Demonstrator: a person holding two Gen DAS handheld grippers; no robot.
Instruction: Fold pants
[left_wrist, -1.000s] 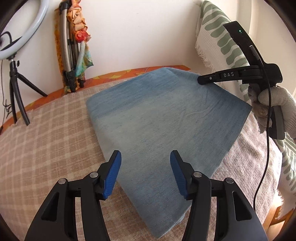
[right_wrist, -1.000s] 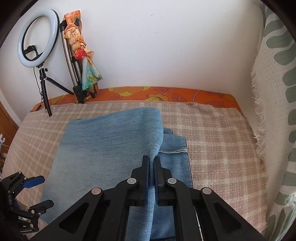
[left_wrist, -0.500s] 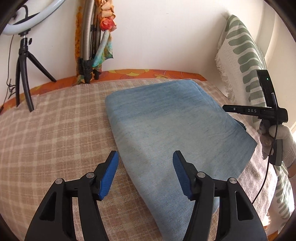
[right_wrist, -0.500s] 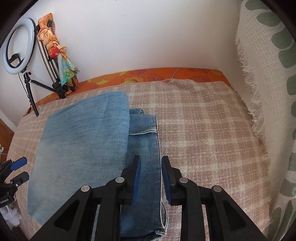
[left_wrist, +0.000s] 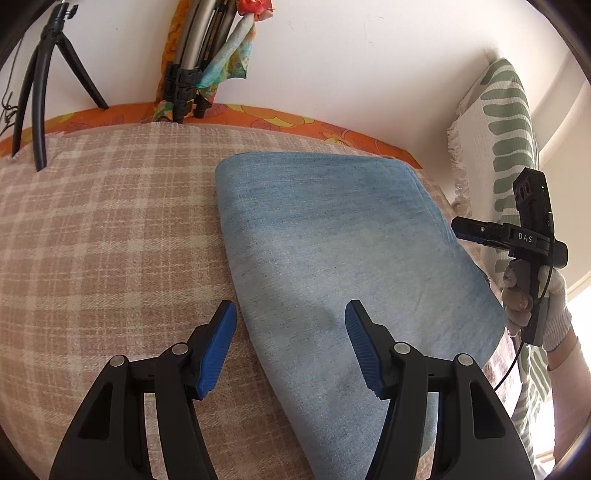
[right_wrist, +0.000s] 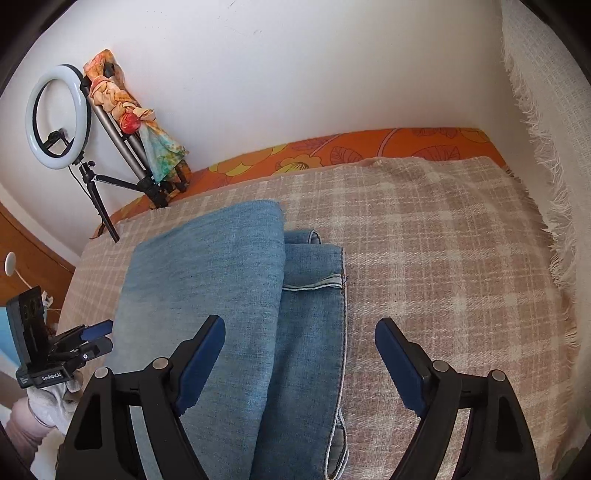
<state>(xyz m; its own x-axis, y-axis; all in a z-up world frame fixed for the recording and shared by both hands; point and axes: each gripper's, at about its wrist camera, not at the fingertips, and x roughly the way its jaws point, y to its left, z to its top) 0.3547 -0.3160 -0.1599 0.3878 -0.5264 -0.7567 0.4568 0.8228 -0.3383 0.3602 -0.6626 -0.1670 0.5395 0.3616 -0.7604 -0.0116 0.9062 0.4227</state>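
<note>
The light blue denim pants (left_wrist: 332, 251) lie folded flat on the checked beige blanket (left_wrist: 92, 240). In the right wrist view the pants (right_wrist: 221, 295) show an upper folded layer over a lower layer whose hem sticks out to the right. My left gripper (left_wrist: 290, 325) is open and empty, above the pants' near left edge. My right gripper (right_wrist: 299, 343) is open and empty, over the pants' right side. The right gripper also shows in the left wrist view (left_wrist: 480, 232), by the pants' right edge. The left gripper shows in the right wrist view (right_wrist: 96, 338).
A ring light on a tripod (right_wrist: 59, 114) and a folded stand with a coloured scarf (right_wrist: 140, 129) stand at the back wall. An orange flowered sheet (right_wrist: 369, 147) edges the bed. A white and green fringed throw (left_wrist: 498, 147) hangs at the right.
My right gripper let go of the pants' fold and opened wide, drawing back. The upper layer now lies flat. My left gripper stayed open and shifted its view toward the left.
</note>
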